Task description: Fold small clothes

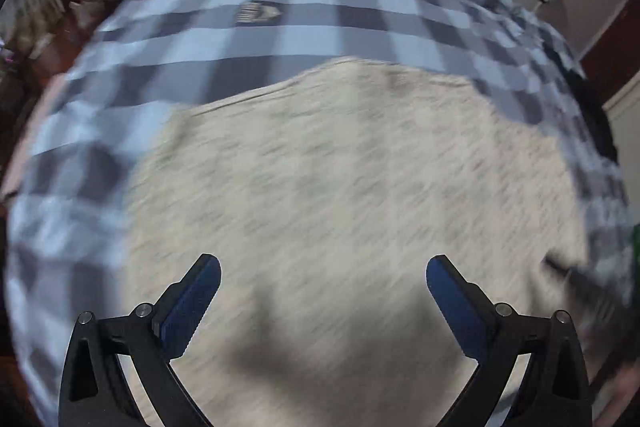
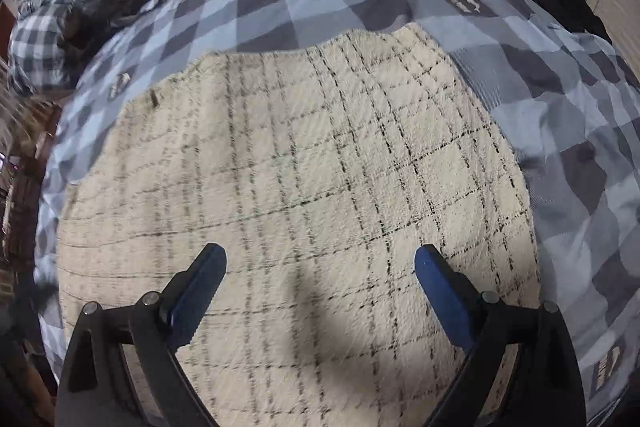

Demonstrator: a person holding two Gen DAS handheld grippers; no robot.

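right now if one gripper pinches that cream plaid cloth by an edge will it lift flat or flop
Likely flops: the cream plaid cloth lies limp, its far edge wavy on the checked bedcover. Its fuzzy weave probably grips well. Probably light.

My left gripper (image 1: 323, 277) was wide open, nothing between the jaws. Both fingers sat at the bottom of the left wrist frame, angled up and inward, blue pads (image 1: 192, 307) facing each other across a broad gap. Black linkage arms filled the lower left and lower right corners. That view was heavily motion-blurred.

My right gripper (image 2: 320, 265) was also spread wide, holding nothing. Its fingers rose from the bottom edge of the right wrist frame, tips leaning toward centre, blue pads (image 2: 444, 295) on the inner faces. The two fingers looked roughly symmetric about the frame's centre line.
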